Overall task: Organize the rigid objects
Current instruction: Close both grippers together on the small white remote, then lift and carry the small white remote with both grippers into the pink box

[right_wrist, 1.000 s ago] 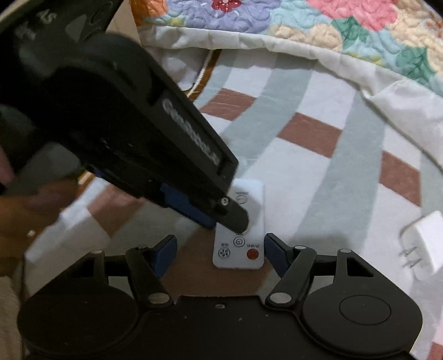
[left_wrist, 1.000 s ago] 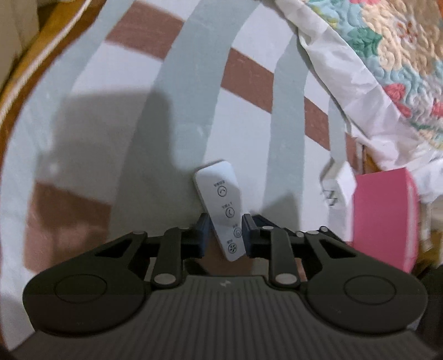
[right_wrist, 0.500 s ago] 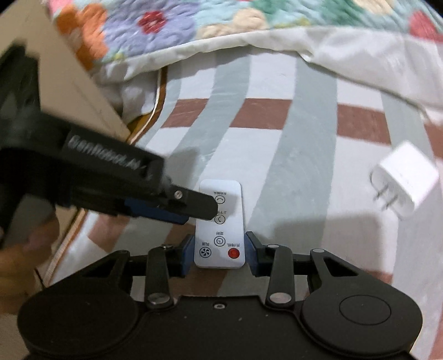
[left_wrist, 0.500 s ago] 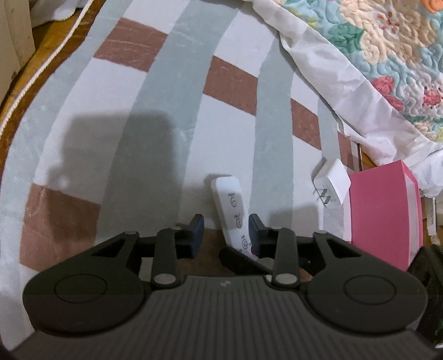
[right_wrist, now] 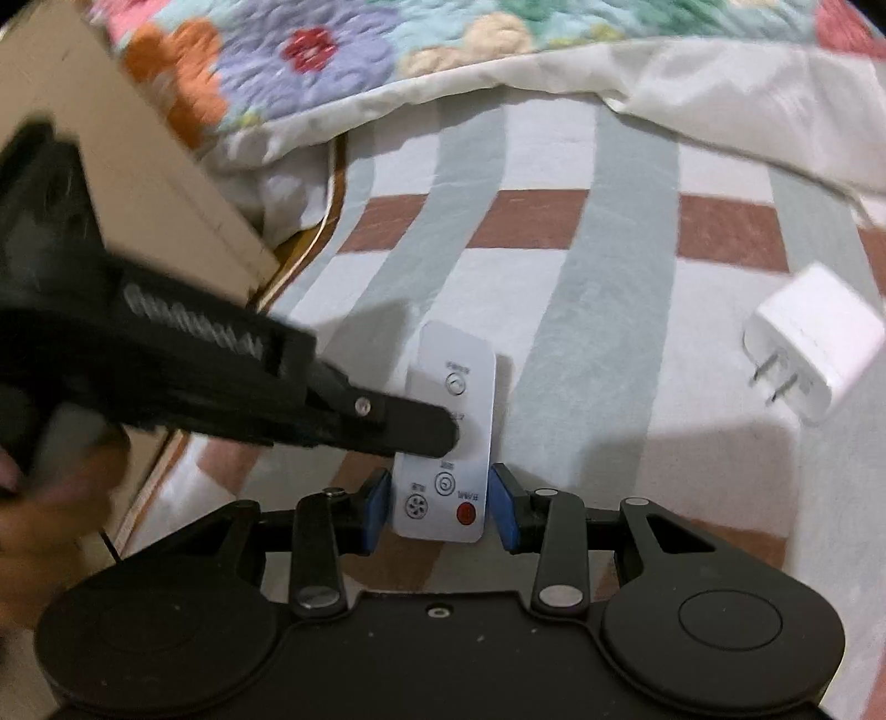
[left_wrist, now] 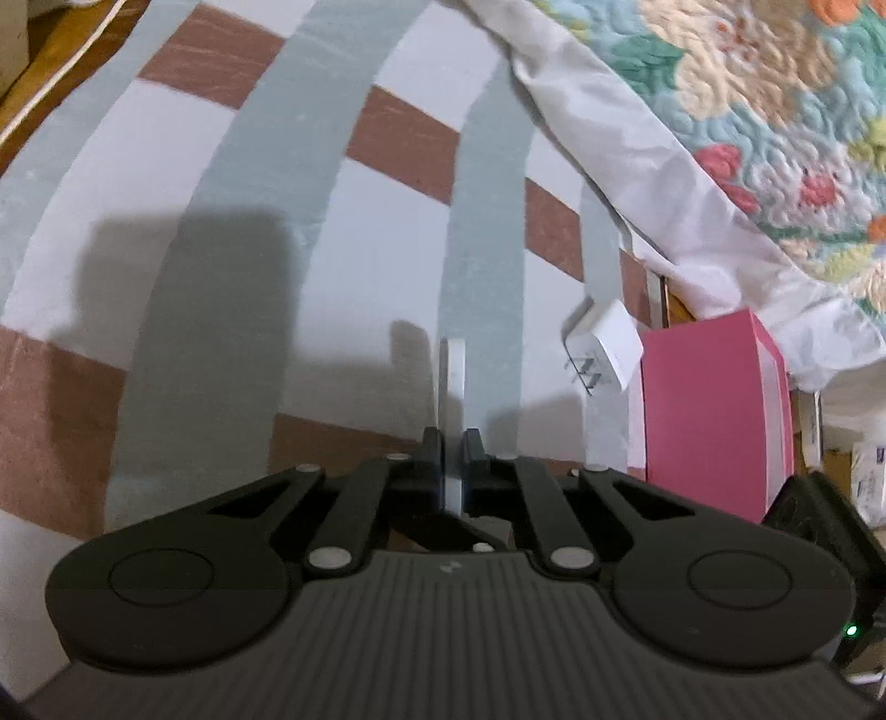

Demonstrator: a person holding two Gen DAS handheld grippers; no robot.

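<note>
A thin white remote control (right_wrist: 449, 421) with a red button is held above the striped bedspread. In the left wrist view it shows edge-on (left_wrist: 453, 382) between the jaws. My left gripper (left_wrist: 453, 443) is shut on its flat faces; its finger (right_wrist: 410, 429) crosses the remote's face in the right wrist view. My right gripper (right_wrist: 437, 507) has its blue pads (right_wrist: 374, 507) on either side of the remote's near end with small gaps, so it is open.
A white plug adapter (right_wrist: 814, 354) lies on the bedspread to the right, also in the left wrist view (left_wrist: 606, 346). A pink box (left_wrist: 714, 426) stands beside it. A floral quilt (right_wrist: 387, 50) lies at the back. A beige panel (right_wrist: 138, 183) is at left.
My left gripper has turned and closed on the remote, which now shows edge-on in its view. My right gripper's pads have eased slightly apart from the remote's sides.
</note>
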